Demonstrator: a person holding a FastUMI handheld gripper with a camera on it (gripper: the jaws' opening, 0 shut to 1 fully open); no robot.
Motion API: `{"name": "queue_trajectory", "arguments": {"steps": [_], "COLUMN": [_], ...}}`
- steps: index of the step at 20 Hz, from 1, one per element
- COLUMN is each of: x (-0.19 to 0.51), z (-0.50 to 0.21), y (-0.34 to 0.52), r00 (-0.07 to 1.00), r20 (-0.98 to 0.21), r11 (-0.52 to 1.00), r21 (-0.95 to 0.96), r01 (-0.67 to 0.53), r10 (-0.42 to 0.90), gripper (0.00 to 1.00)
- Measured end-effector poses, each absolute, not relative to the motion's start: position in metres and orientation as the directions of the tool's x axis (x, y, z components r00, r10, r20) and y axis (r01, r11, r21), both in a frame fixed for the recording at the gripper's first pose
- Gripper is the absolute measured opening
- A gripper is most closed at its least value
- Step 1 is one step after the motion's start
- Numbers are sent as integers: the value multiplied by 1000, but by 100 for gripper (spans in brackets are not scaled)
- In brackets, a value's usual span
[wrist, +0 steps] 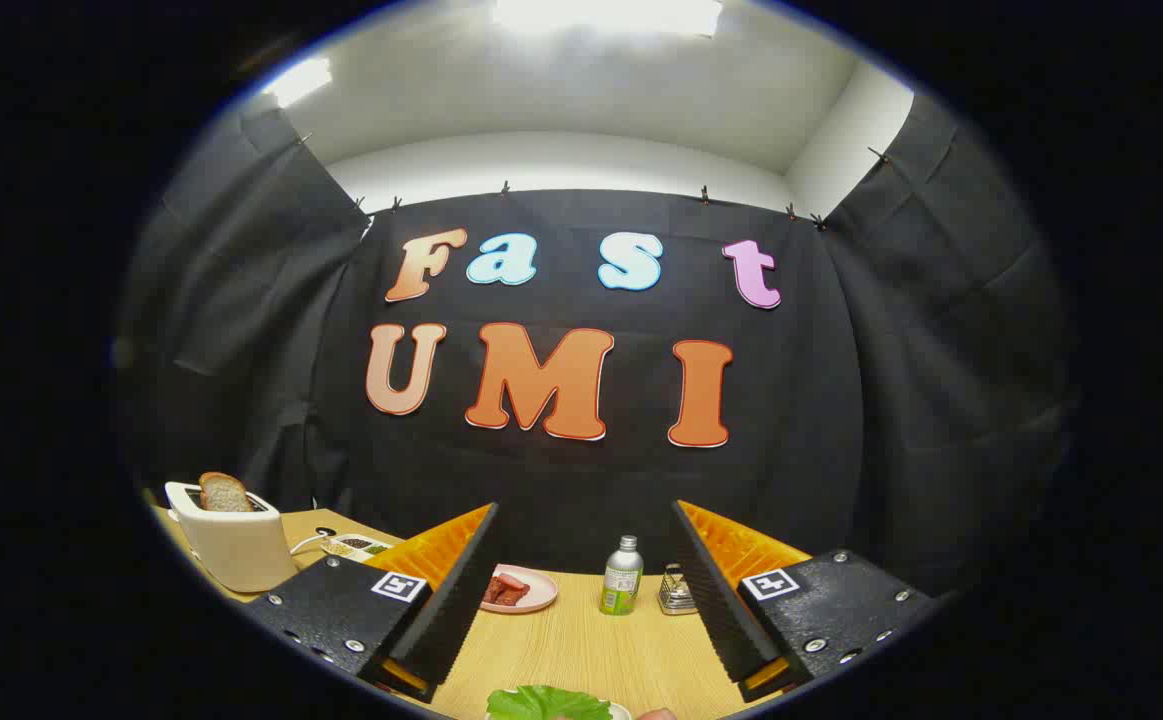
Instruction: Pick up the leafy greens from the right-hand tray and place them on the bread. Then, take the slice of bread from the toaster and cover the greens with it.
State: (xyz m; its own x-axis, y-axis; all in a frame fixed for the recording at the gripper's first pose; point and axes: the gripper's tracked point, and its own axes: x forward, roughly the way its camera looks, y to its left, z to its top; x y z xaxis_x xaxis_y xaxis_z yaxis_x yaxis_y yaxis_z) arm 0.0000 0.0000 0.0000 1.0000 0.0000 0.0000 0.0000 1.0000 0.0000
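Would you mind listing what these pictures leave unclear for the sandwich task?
- Leafy greens, gripper view: cut off at the bottom; what they rest on is unclear.
- Bread in the toaster: only its top shows, the toaster hides the rest.
- Small tray behind the toaster: contents too small to identify.
- Gripper: jaws open, holding nothing.

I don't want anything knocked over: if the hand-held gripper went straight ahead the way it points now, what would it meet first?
The hand-held gripper is open, holding nothing. Straight ahead, the small bottle stands between its fingers, so it likely comes first, then the black cloth wall. The view looks tilted upward, so it might pass over the bottle; depth is unclear.
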Motion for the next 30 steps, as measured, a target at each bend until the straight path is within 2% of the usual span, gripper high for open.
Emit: {"name": "queue_trajectory", "arguments": {"steps": [17, 27, 30], "x": [-8, 2, 5], "z": [4, -27, -48], "y": [11, 14, 13], "r00": [1000, 998, 992], "r20": [17, -65, -122], "r11": [1000, 1000, 999], "r21": [14, 16, 13], "r01": [-18, -25, -43], "r10": [18, 26, 44], "gripper": [99, 99, 98]}}
